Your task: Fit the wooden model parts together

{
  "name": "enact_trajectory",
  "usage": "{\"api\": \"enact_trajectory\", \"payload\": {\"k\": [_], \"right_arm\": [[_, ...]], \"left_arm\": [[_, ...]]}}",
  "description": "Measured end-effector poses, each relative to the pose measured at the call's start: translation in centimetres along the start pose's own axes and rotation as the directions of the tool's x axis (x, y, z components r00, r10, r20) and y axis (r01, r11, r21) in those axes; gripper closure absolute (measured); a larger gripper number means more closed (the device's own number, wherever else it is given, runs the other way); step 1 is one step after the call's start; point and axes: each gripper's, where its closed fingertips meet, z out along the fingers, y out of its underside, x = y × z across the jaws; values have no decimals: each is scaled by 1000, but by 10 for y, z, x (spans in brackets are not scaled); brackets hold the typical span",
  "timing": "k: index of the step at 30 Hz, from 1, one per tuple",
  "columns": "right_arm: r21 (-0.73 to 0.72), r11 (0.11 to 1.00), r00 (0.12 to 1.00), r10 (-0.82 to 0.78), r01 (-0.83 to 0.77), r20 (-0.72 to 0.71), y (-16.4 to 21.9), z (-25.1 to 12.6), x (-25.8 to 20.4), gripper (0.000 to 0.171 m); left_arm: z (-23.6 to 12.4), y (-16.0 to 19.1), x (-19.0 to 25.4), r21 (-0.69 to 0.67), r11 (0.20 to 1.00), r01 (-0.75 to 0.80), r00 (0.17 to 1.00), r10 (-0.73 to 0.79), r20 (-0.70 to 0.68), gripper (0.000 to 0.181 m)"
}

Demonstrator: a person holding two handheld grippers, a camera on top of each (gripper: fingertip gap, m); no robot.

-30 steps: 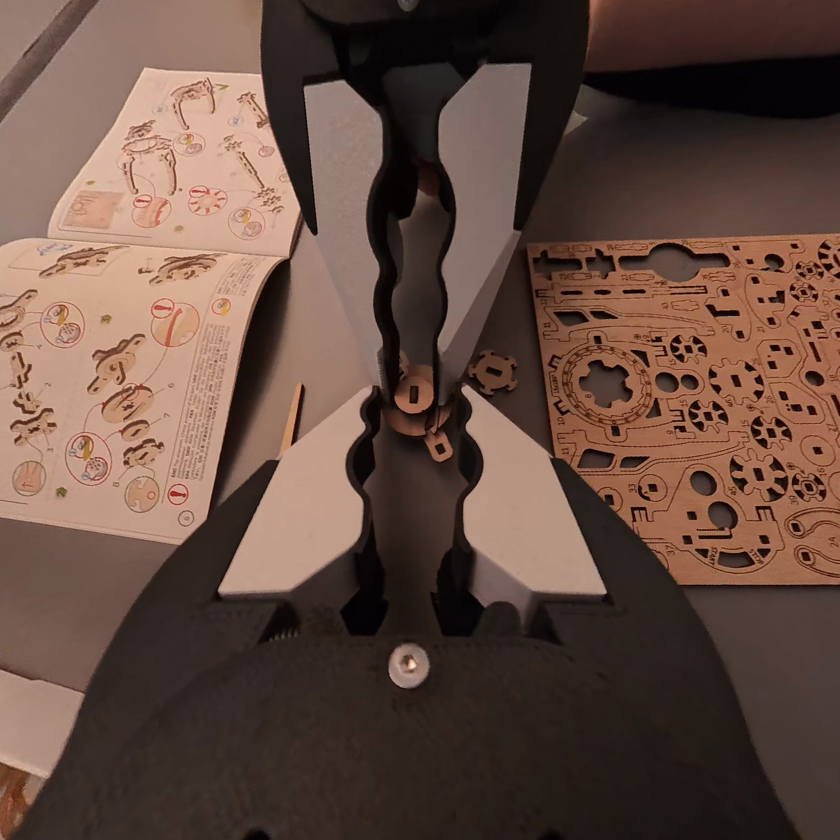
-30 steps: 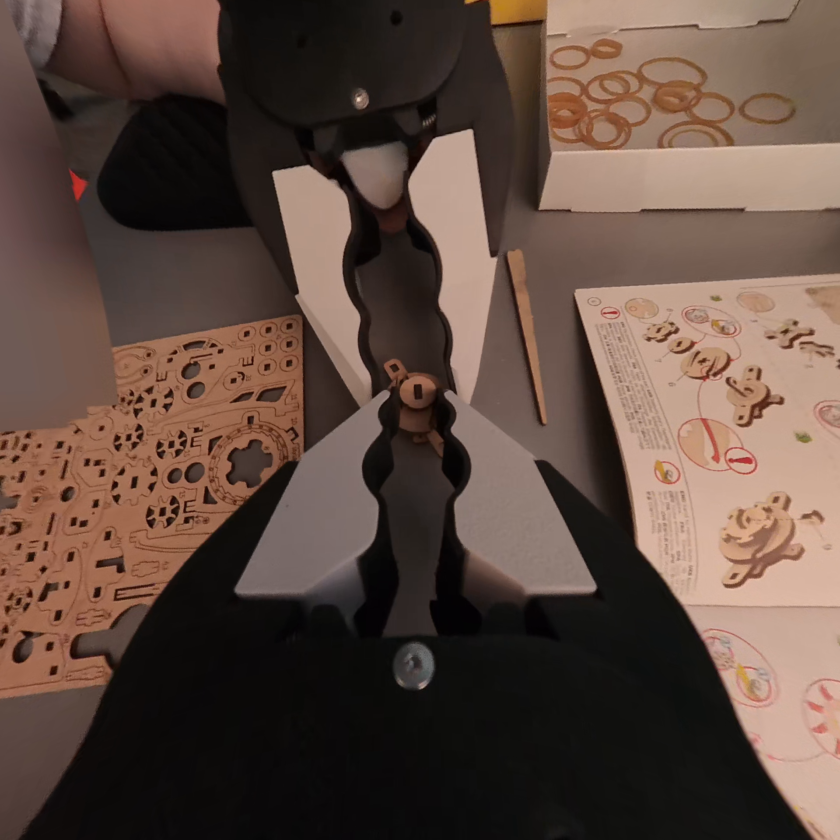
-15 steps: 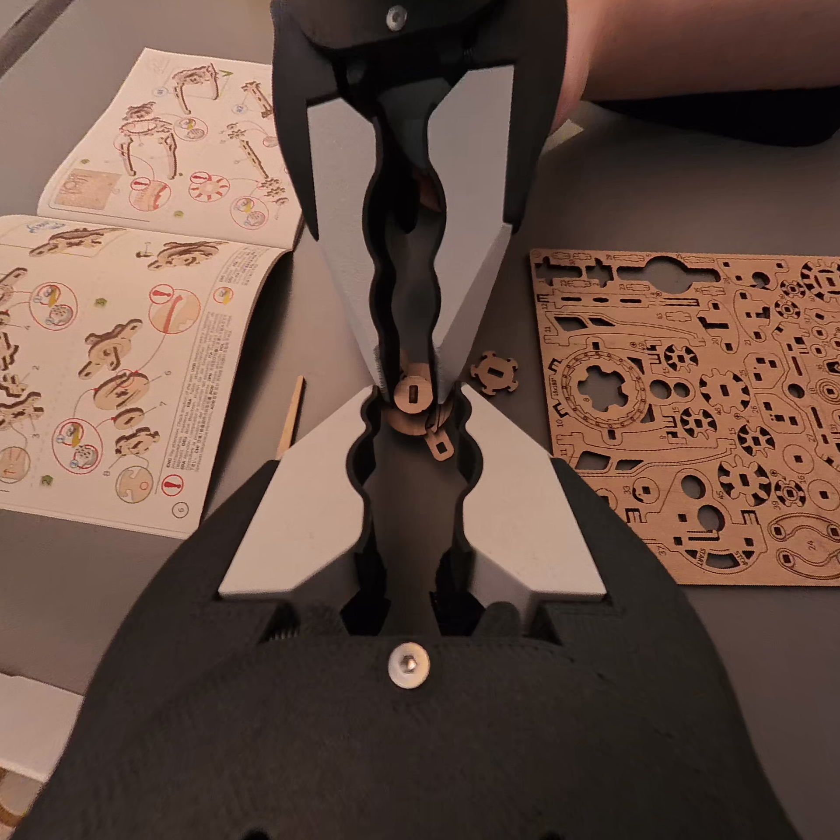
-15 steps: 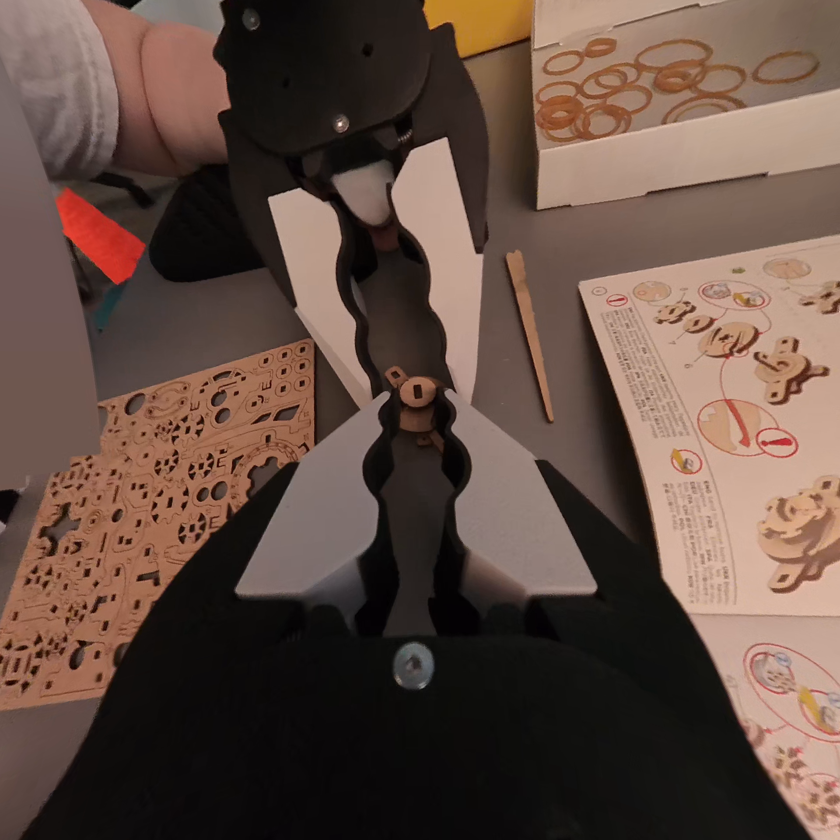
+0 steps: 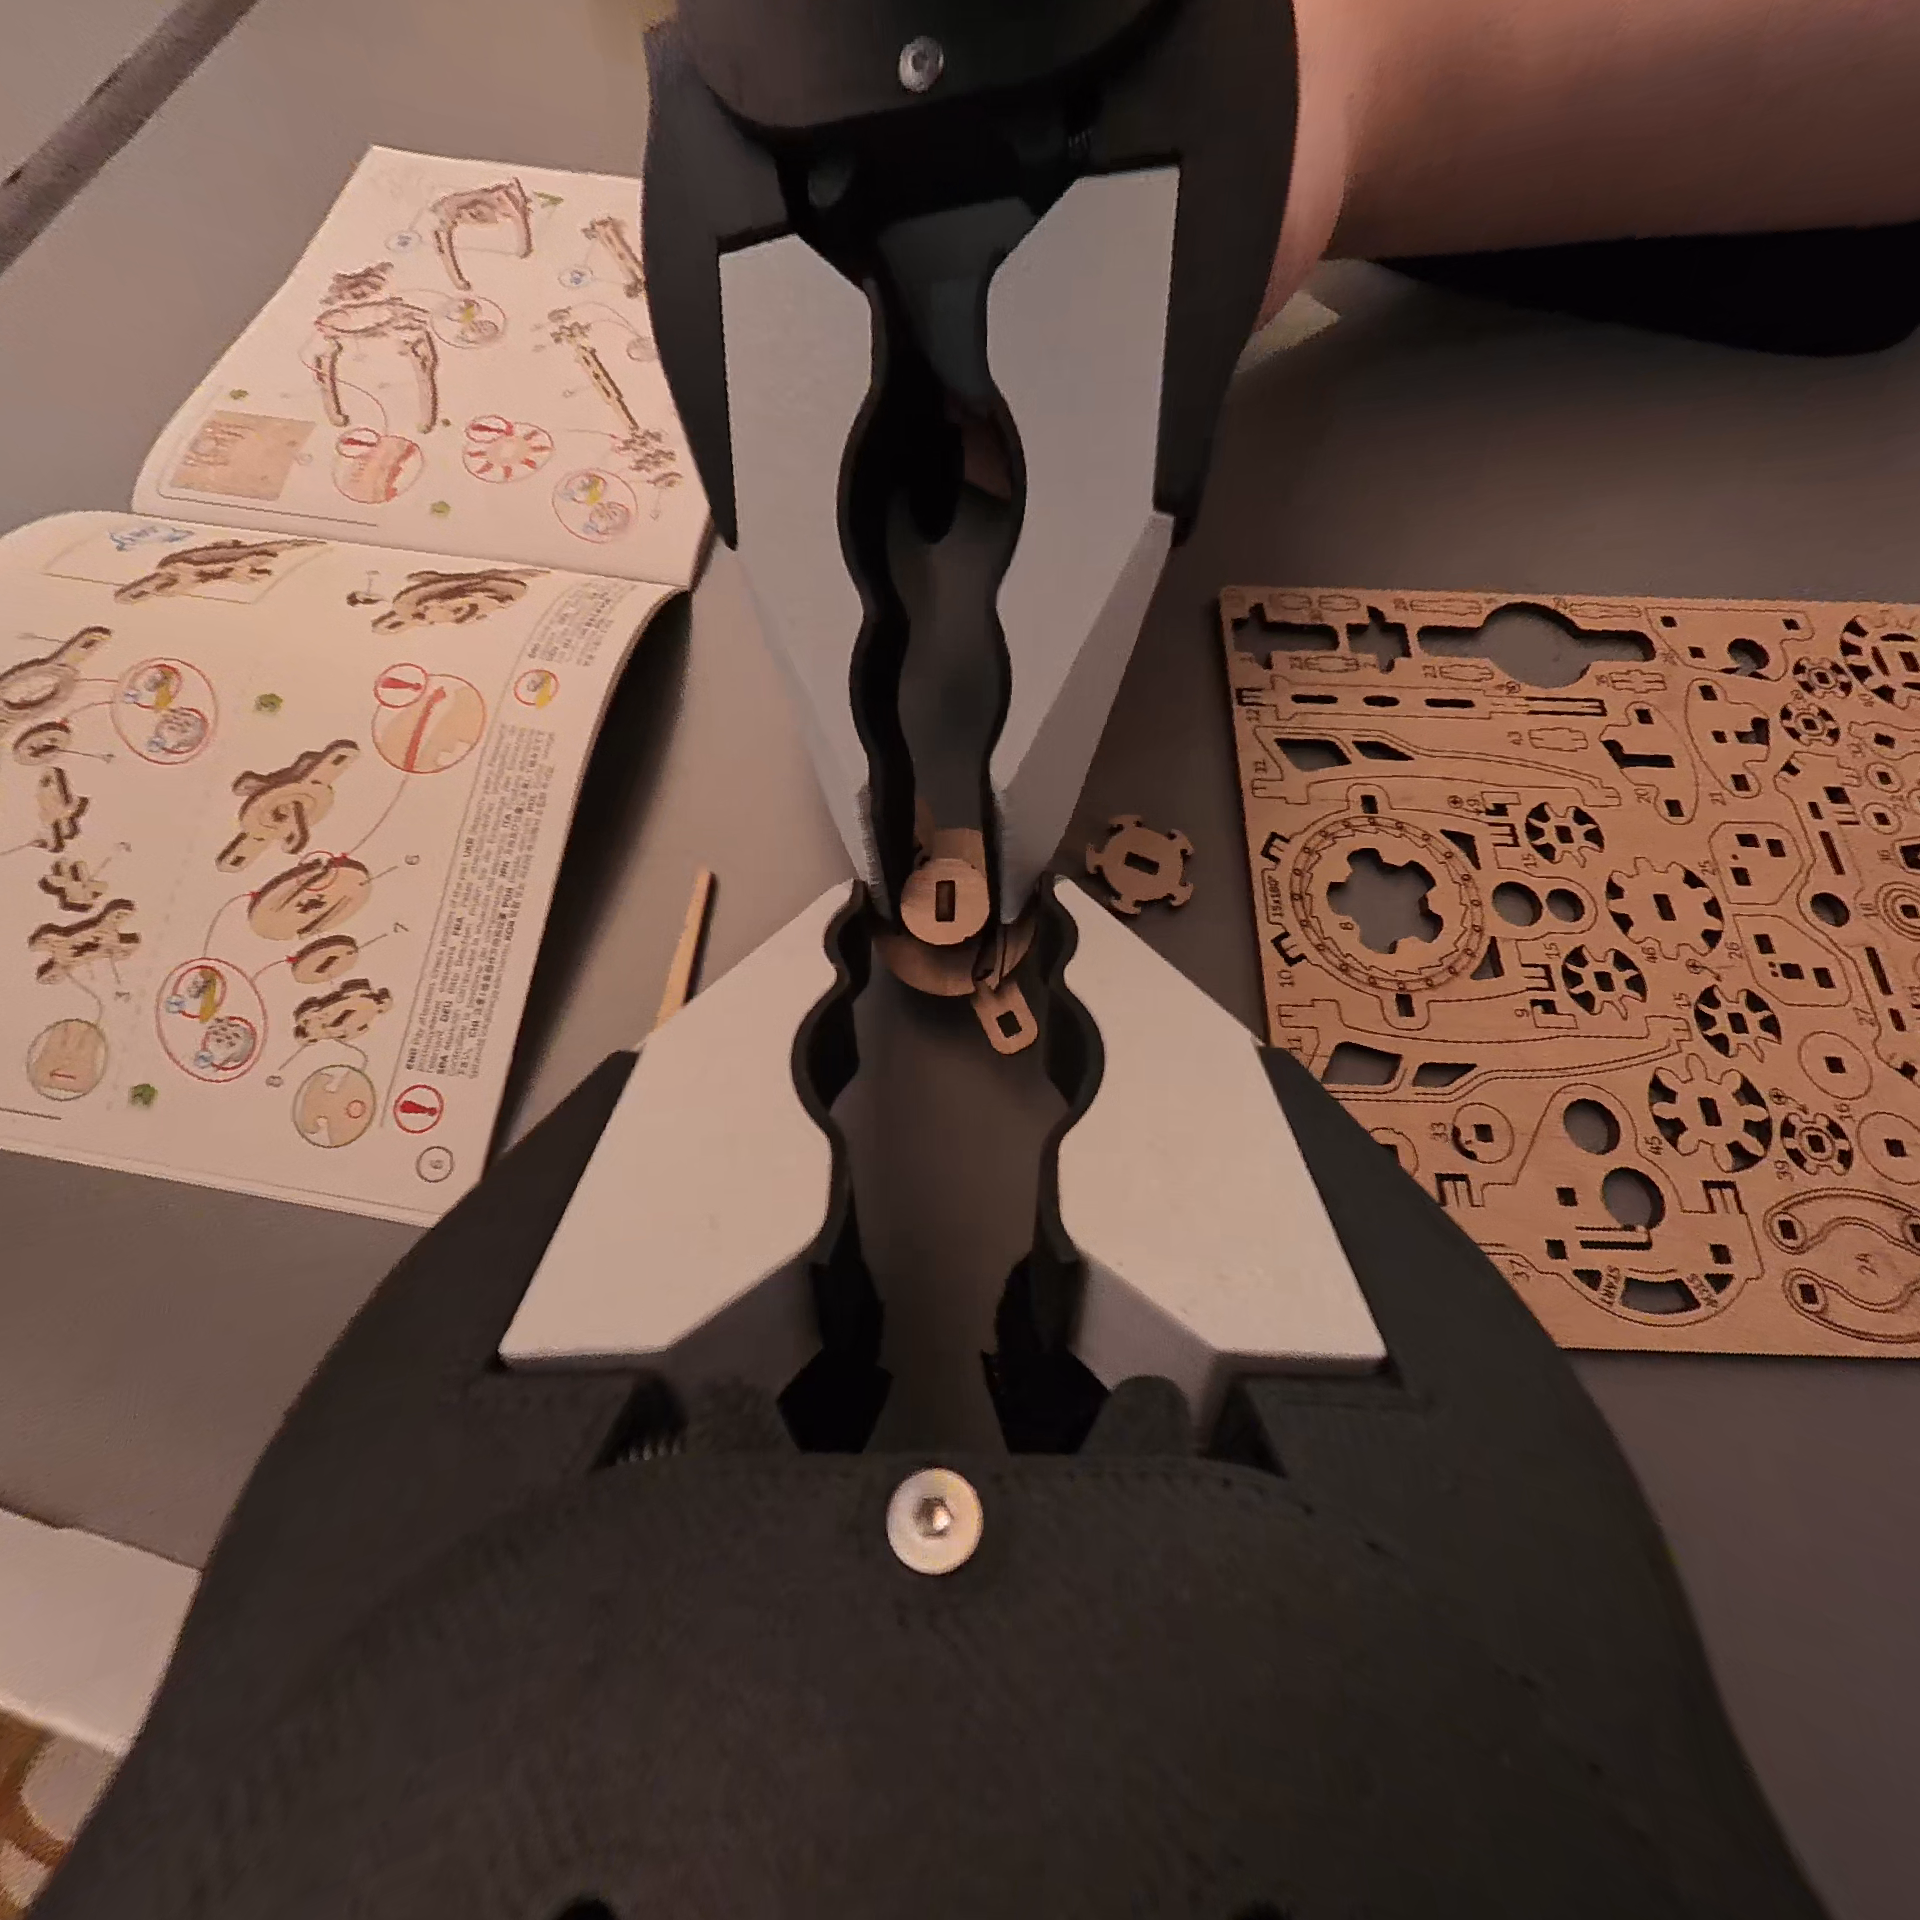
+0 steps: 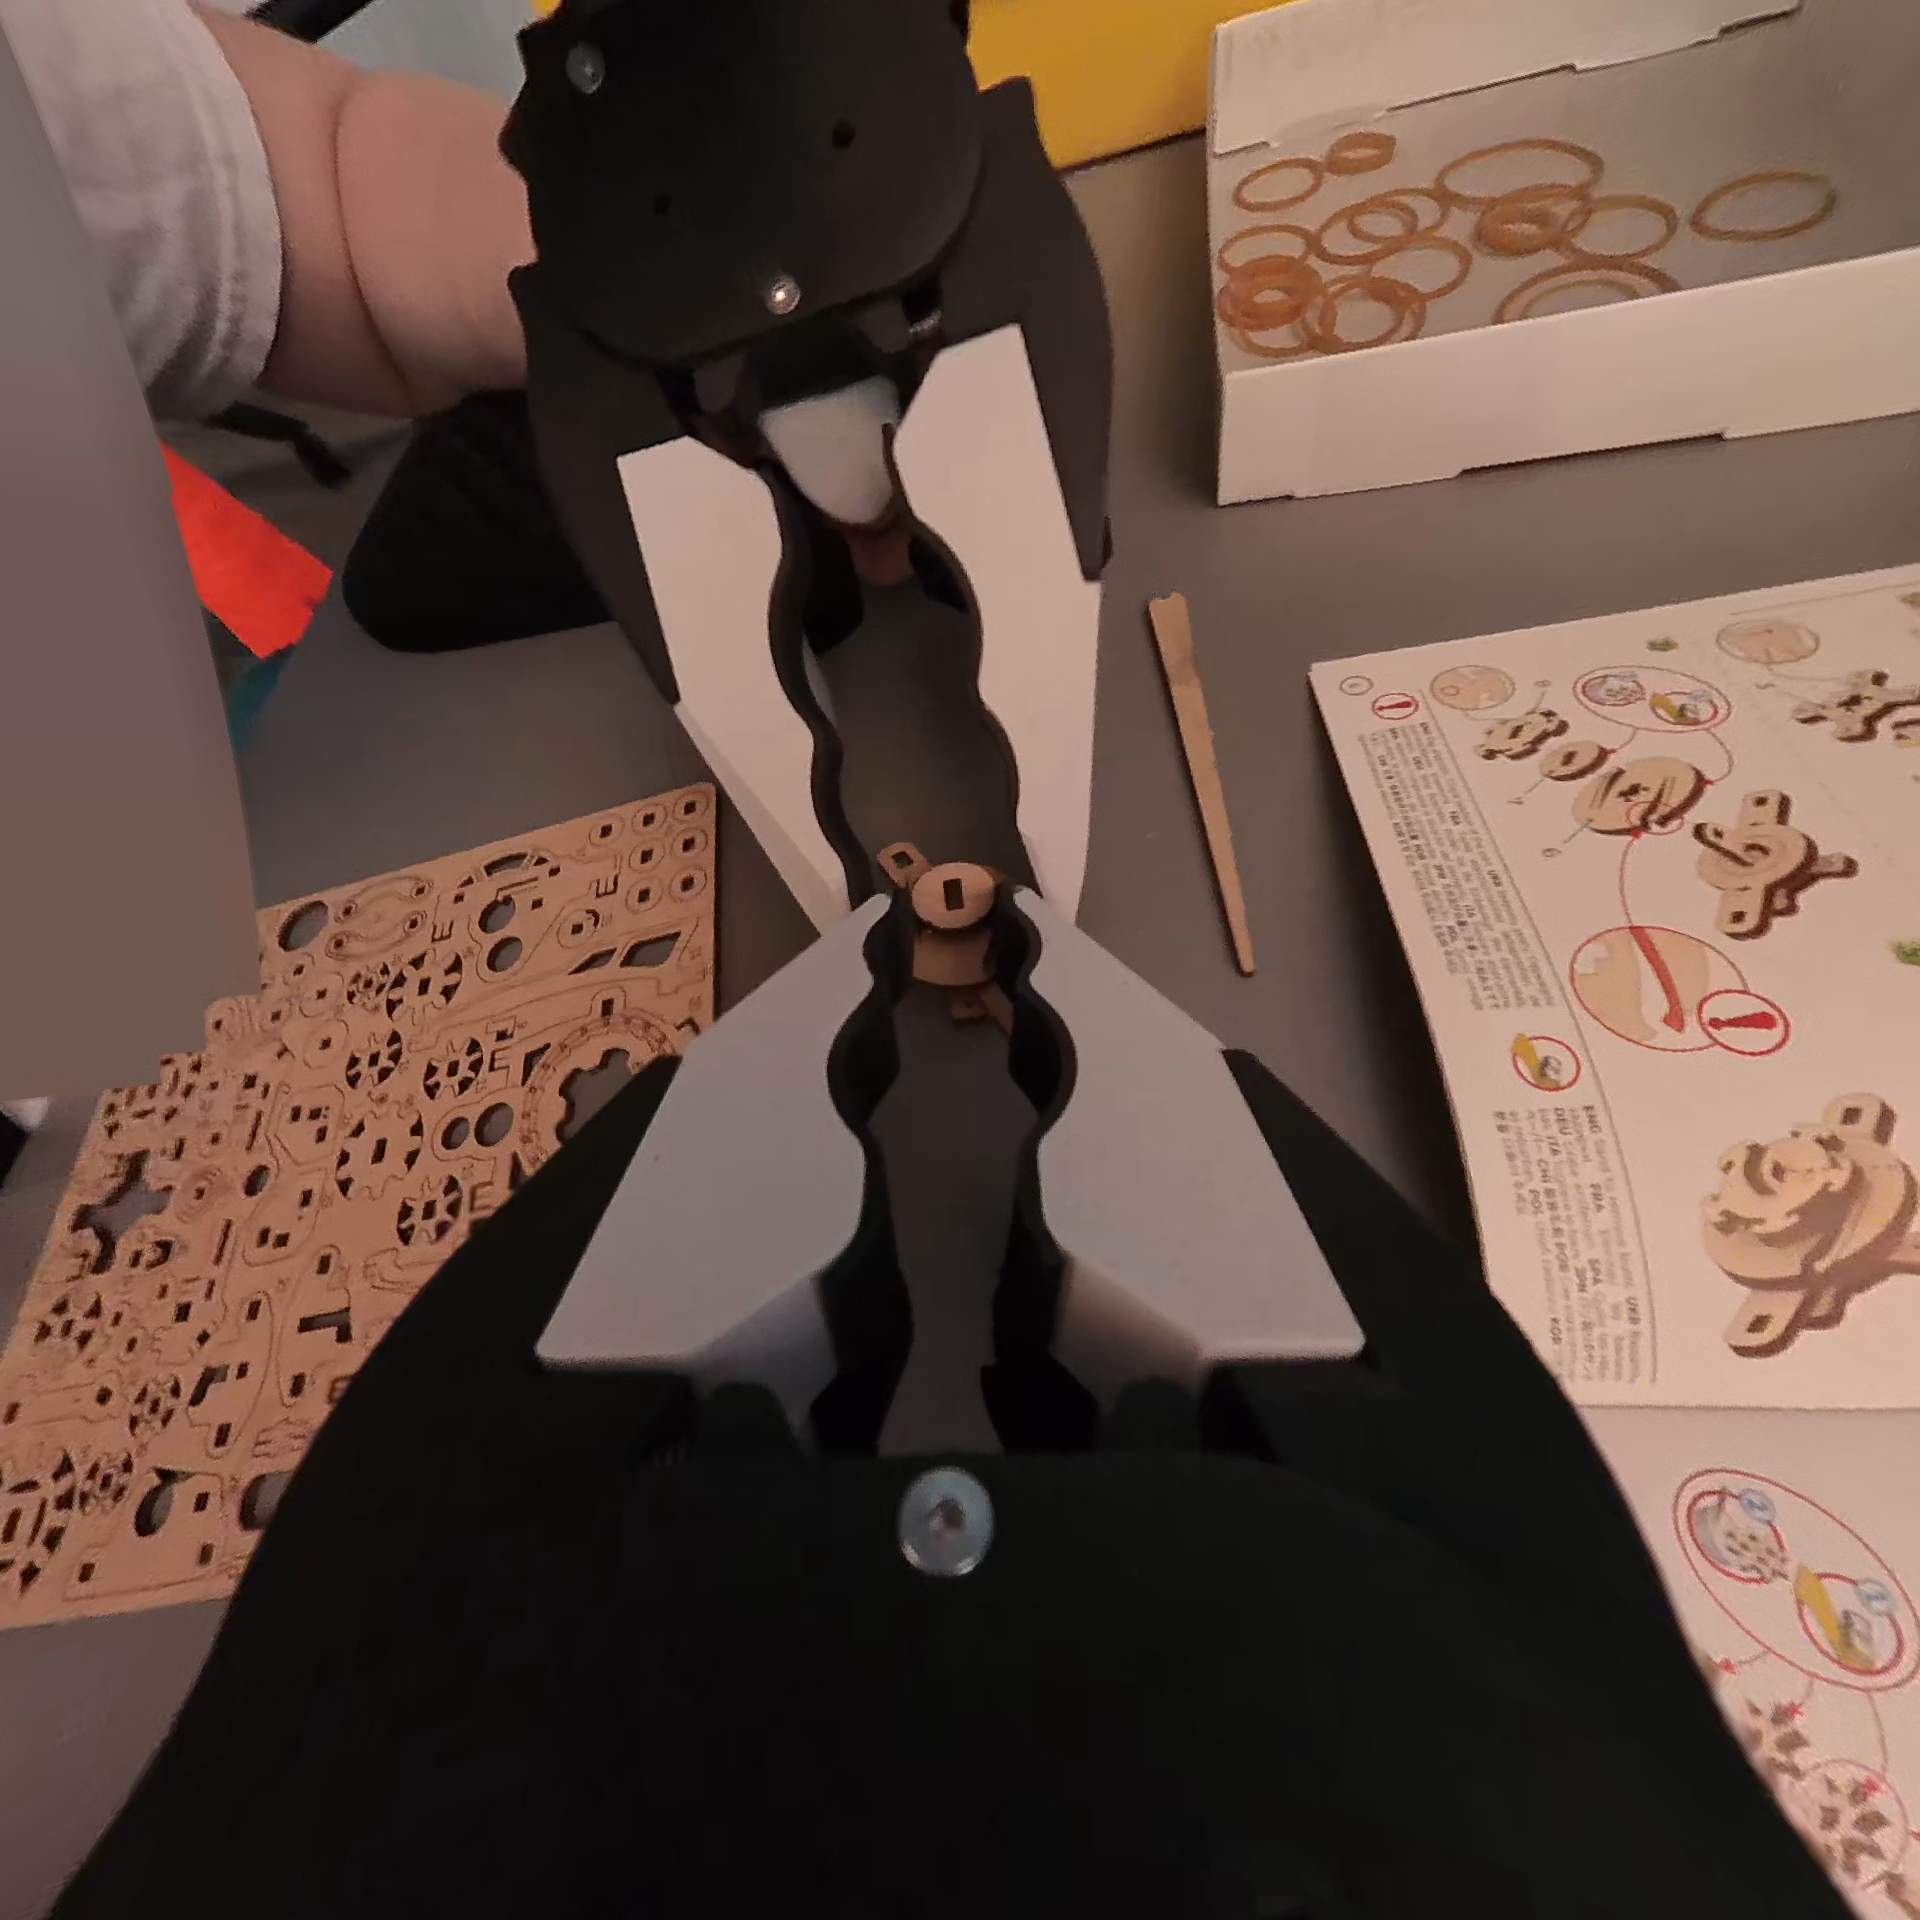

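Note:
A small wooden assembly [image 5: 940, 904] of stacked discs, with a slotted disc on top and a tab [image 5: 1003, 1023] sticking out, is held above the grey table. My left gripper [image 5: 951, 914] and right gripper [image 6: 951, 909] meet tip to tip, each shut on the assembly [image 6: 951, 899] from opposite sides. The right gripper [image 5: 945, 873] comes in from the top of the left wrist view. The left gripper [image 6: 940, 868] comes in from the top of the right wrist view. Which disc each one pinches I cannot tell.
A laser-cut wooden part sheet [image 5: 1558, 935] [image 6: 312, 1143] lies on one side and an open instruction booklet [image 5: 312, 831] [image 6: 1610, 987] on the other. A loose gear piece [image 5: 1140, 864] and a wooden stick [image 6: 1200, 779] lie nearby. A white box [image 6: 1558, 395] holds rubber bands. Both grippers' tips are close together, under 4 cm apart.
Both grippers stay shut tip to tip on the assembly. The pair has shifted and tilted a little, so the sheet, booklet and box slide in both views.

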Motion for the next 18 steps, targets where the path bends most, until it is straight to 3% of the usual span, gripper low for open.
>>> {"api": "enact_trajectory", "payload": {"k": [1,5,8,11,13,16,18], "right_arm": [[14,1000,1000,24,-24,7,-2,-1,0,157],[73,996,999,43,-42,-7,-8,-15,9,142],[190,980,997,67,-61,-28,-25,-34,17,142],[225,952,978,208,-206,15,-25,-37,26,139],[229,902,929,346,-367,127,-26,-34,24,129],[233,799,824,487,-554,290,-33,-35,19,128],[215,787,809,520,-579,274,-30,-33,22,128]], "left_arm": [[-1,-2,-1,10,1000,5,1000,-5,3,151],[-4,-4,-8,34,999,23,1000,-24,16,151],[-11,-12,-15,86,996,7,998,-11,55,151],[-20,-26,-19,156,986,-52,993,35,109,151],[-25,-34,-19,188,975,-114,985,86,153,152],[-24,-33,-20,156,968,-196,963,160,217,151],[-23,-32,-19,133,963,-236,949,198,244,151]]}}
